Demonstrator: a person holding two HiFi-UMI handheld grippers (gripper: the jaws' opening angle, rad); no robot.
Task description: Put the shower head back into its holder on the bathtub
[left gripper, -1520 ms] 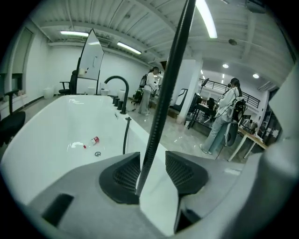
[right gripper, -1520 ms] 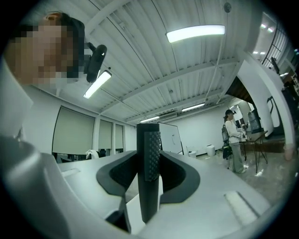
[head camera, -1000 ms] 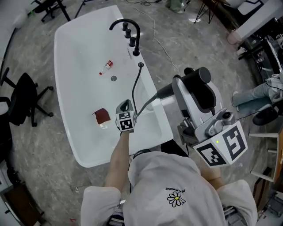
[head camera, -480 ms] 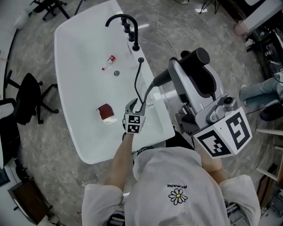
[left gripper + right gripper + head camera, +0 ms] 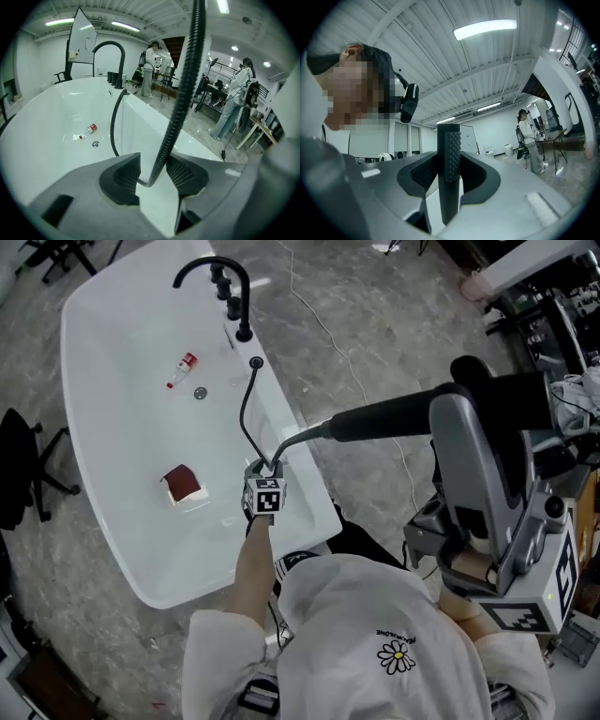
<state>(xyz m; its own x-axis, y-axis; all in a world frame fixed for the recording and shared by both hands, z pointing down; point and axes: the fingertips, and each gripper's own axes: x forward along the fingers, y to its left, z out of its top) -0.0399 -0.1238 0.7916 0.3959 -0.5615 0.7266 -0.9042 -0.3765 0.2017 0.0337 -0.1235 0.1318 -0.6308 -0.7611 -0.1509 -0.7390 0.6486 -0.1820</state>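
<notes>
While the ribbed black hose (image 5: 180, 108) curves, the oval bathtub (image 5: 103, 465) gleams white.

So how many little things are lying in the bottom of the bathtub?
2. A small red-capped bottle lies beside the drain, and a dark red block lies farther from the faucet. Nothing else shows there.

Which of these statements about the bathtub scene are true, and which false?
1. The right tool grips the black shower head by its handle. True.
2. The black ribbed hose passes between the left tool's jaws. True; they have just been opening and don't pinch it.
3. The shower head lies in the white bathtub. False: it is held up outside it.
4. The small red-capped bottle lies on the floor. False: it lies inside the bathtub.
</notes>
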